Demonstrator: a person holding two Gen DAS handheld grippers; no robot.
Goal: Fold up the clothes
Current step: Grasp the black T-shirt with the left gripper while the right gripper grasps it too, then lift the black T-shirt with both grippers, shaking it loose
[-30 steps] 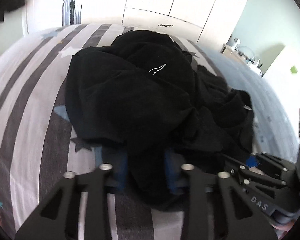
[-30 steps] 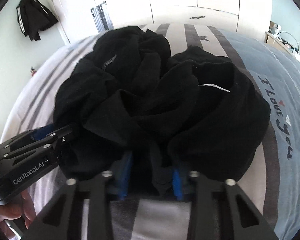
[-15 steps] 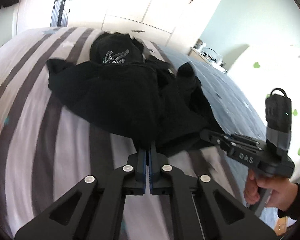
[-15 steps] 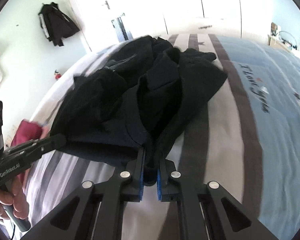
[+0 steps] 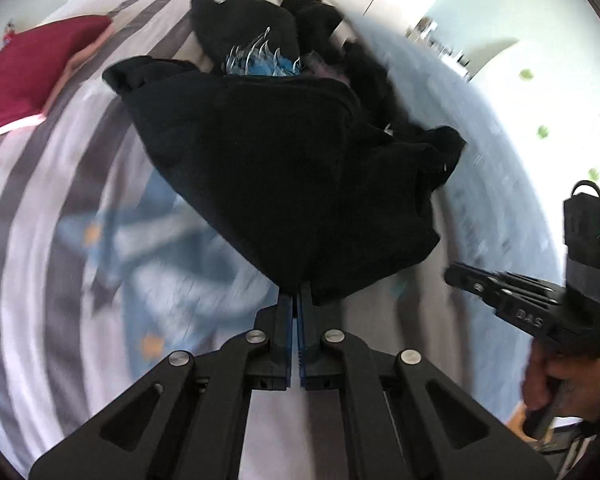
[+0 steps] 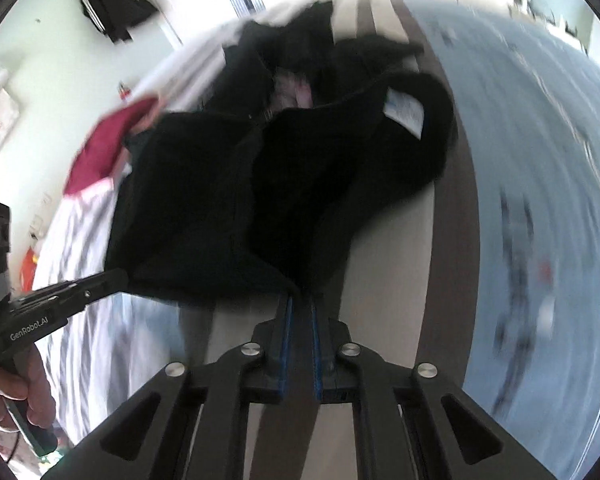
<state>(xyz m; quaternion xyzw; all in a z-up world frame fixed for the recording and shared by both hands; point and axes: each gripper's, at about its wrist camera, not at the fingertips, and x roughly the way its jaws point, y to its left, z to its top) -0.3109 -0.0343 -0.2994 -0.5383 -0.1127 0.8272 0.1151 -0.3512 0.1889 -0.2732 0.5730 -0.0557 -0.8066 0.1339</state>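
A crumpled black cotton garment (image 5: pixel 284 168) lies heaped on the bed with grey-and-white striped bedding (image 5: pixel 40 208), and both tools have hold of its near edge. The left gripper (image 5: pixel 295 300) has its blue-lined fingers pressed together on a pinch of the black cloth, which fans out and away from the tips toward the far end of the bed. The right gripper (image 6: pixel 301 300) is likewise clamped on the fabric, a fold of it caught between its blue pads, with a narrow gap showing lower down between the fingers. In the right wrist view the left gripper comes in from the left side, its tip at the garment's edge, held by a person's hand (image 6: pixel 16 392). In the left wrist view the right gripper sits off to the right, its tip just beside the cloth; contact there cannot be made out.

A white care label (image 6: pixel 405 114) shows on the garment's right portion. A blue-and-white printed design (image 5: pixel 260 60) shows in the pile beyond. A dark red cloth (image 5: pixel 32 68) lies at the bed's left edge. A black jacket (image 6: pixel 114 6) hangs on the wall. The bedding is motion-blurred.
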